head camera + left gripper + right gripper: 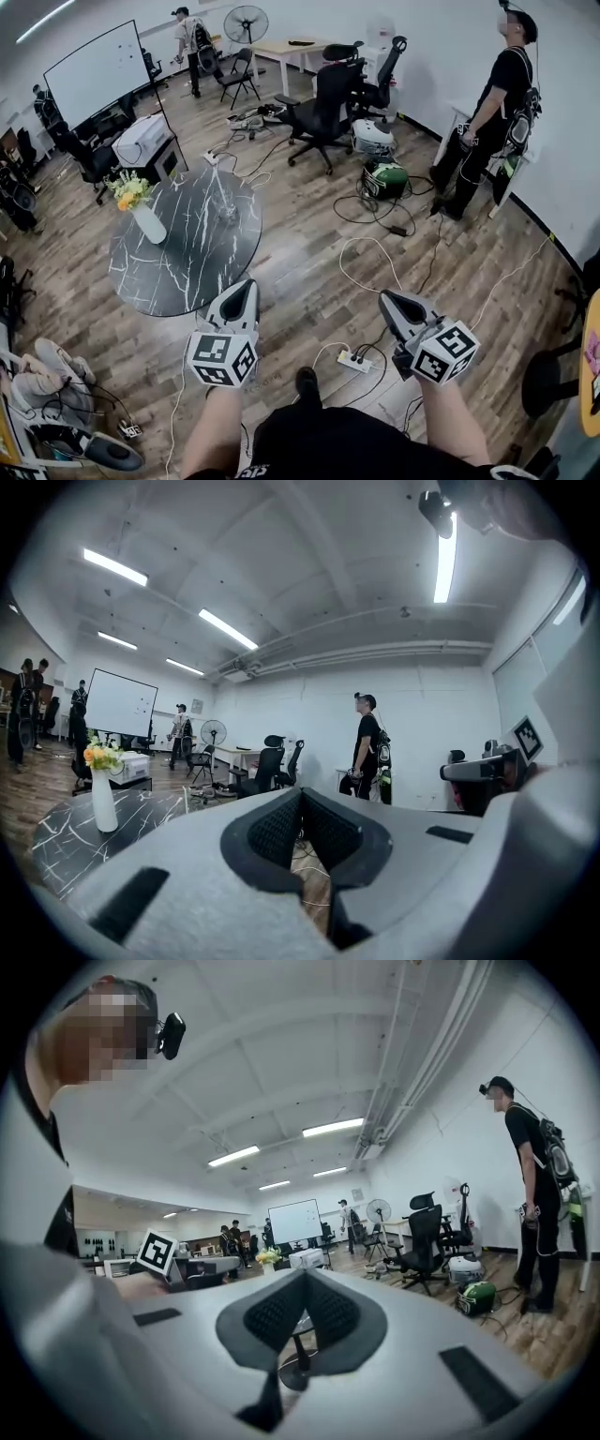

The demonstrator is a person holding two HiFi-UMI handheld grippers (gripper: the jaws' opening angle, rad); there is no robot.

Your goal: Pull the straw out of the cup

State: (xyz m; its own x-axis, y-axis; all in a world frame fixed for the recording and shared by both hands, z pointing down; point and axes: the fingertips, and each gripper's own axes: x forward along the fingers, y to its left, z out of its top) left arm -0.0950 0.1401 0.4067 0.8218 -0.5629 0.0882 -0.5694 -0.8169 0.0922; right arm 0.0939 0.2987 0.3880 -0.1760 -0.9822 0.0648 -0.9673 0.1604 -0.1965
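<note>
A round black marble table [178, 272] stands ahead on the left. Near its far right side is a clear cup [225, 208] with a thin straw [218, 186] rising from it. A white vase of flowers [146, 221] stands on the table's left part. My left gripper [242, 292] is held level just short of the table's near edge, shut with nothing in it. My right gripper [388, 302] hovers over the wooden floor to the right, also shut and holding nothing. In the left gripper view the jaws [300, 795] meet, with the vase [103, 801] to their left. The right gripper view shows closed jaws [302, 1275].
Cables and a white power strip [354, 361] lie on the floor between my grippers. Black office chairs [323, 103] and a green vacuum [385, 178] stand beyond the table. A person in black [497, 103] stands by the right wall. A whiteboard [98, 70] is at far left.
</note>
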